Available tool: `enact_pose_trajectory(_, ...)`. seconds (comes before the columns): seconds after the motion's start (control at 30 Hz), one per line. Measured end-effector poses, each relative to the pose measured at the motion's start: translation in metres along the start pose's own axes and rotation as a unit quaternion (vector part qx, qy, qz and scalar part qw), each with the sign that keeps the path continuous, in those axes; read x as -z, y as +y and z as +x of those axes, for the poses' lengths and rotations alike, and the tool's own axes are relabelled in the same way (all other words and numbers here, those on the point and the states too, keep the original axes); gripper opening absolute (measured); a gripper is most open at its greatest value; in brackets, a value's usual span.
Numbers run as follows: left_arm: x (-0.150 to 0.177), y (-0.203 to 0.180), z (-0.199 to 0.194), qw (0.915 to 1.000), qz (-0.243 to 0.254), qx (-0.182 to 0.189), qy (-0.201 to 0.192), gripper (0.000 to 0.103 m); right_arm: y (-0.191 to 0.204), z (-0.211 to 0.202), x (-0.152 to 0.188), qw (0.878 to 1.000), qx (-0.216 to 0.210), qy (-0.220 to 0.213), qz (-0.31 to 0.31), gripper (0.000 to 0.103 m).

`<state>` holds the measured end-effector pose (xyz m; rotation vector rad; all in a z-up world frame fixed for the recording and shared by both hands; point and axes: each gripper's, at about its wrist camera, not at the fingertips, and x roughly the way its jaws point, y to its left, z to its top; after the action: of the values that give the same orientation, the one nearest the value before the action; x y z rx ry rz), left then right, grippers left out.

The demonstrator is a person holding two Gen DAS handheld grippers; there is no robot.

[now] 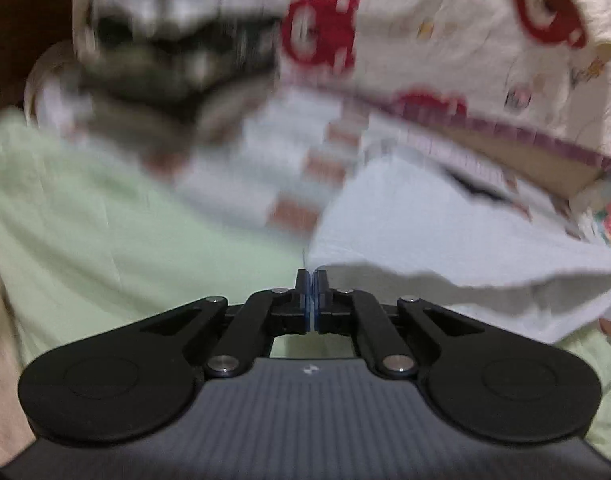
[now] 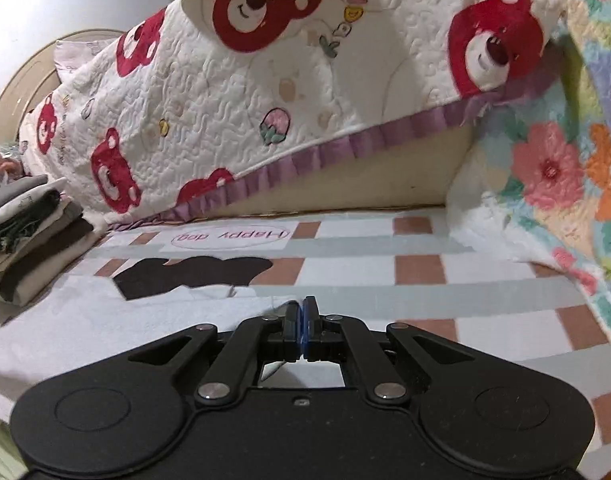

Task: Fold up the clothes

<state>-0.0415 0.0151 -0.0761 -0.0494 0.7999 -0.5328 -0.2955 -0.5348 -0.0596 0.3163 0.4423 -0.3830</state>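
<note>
A white garment (image 2: 105, 316) with a dark brown print (image 2: 193, 274) lies spread over the checked sheet (image 2: 425, 268). My right gripper (image 2: 301, 308) is shut, pinching the garment's near edge. In the left wrist view the same white garment (image 1: 425, 232) hangs lifted to the right, above a pale green sheet (image 1: 105, 220). My left gripper (image 1: 312, 280) is shut on its corner. That view is heavily blurred by motion.
A stack of folded clothes (image 2: 25, 232) sits at the left; it is a dark blur (image 1: 165, 48) in the left wrist view. A white quilt with red bears (image 2: 265, 100) rises behind, and a floral blanket (image 2: 553, 168) at the right.
</note>
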Motion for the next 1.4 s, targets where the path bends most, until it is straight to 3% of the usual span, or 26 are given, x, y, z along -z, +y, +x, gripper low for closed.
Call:
enact_pose_trajectory(0.3, 0.023, 0.035, 0.035, 0.9913, -0.1, -0.006, 0.085, 0.008, 0.003, 0.02, 0.024, 0.999, -0.025, 0.021, -0.016, 0.006)
enact_pose_trajectory(0.37, 0.023, 0.033, 0.038, 0.9922, -0.089, -0.015, 0.085, 0.034, 0.004, 0.023, 0.029, 0.999, -0.028, 0.025, -0.021, 0.008)
enact_pose_trajectory(0.43, 0.023, 0.031, 0.041, 0.993, -0.078, -0.024, 0.085, 0.044, 0.004, 0.025, 0.032, 0.999, -0.03, 0.027, -0.026, 0.008)
enact_pose_trajectory(0.6, 0.024, 0.027, 0.049, 0.9941, -0.049, -0.047, 0.085, 0.043, -0.001, 0.026, 0.034, 0.998, -0.03, 0.029, -0.037, 0.008)
enact_pose_trajectory(0.7, 0.024, 0.024, 0.054, 0.9941, -0.032, -0.061, 0.084, 0.037, -0.004, 0.026, 0.035, 0.998, -0.03, 0.03, -0.043, 0.008)
enact_pose_trajectory(0.83, 0.017, 0.021, 0.049, 0.9964, -0.03, -0.006, 0.078, 0.017, -0.007, 0.028, 0.037, 0.998, -0.032, 0.035, -0.048, 0.009)
enact_pose_trajectory(0.93, 0.013, 0.014, 0.054, 0.9969, -0.024, 0.0, 0.075, 0.017, -0.01, 0.034, 0.042, 0.997, -0.042, 0.049, -0.043, 0.01)
enact_pose_trajectory(1.03, 0.009, 0.008, 0.057, 0.9964, 0.01, -0.024, 0.08, 0.017, -0.012, 0.04, 0.047, 0.996, -0.052, 0.063, -0.037, 0.02)
enact_pose_trajectory(1.1, 0.001, 0.012, 0.047, 0.9972, 0.02, -0.029, 0.067, 0.021, -0.012, 0.045, 0.051, 0.995, -0.056, 0.075, -0.034, 0.036)
enact_pose_trajectory(1.13, -0.003, 0.015, 0.041, 0.9974, 0.025, -0.031, 0.06, 0.021, -0.011, 0.048, 0.053, 0.995, -0.055, 0.082, -0.032, 0.04)
enact_pose_trajectory(1.2, -0.008, 0.023, 0.036, 0.9973, 0.0, 0.01, 0.073, 0.024, -0.01, 0.055, 0.057, 0.994, -0.054, 0.094, -0.032, 0.048)
enact_pose_trajectory(1.27, -0.006, 0.024, 0.033, 0.9968, -0.004, 0.02, 0.077, 0.033, -0.008, 0.063, 0.06, 0.992, -0.055, 0.104, -0.036, 0.048)
enact_pose_trajectory(1.33, -0.001, 0.021, 0.036, 0.9961, 0.002, 0.021, 0.085, 0.043, -0.007, 0.07, 0.064, 0.991, -0.055, 0.114, -0.039, 0.047)
enact_pose_trajectory(1.37, 0.002, 0.018, 0.041, 0.9948, 0.006, 0.028, 0.098, 0.044, -0.006, 0.071, 0.064, 0.992, -0.056, 0.109, -0.041, 0.031)
enact_pose_trajectory(1.4, 0.005, 0.016, 0.046, 0.9932, 0.01, 0.036, 0.111, 0.045, -0.007, 0.071, 0.061, 0.992, -0.058, 0.103, -0.031, 0.001)
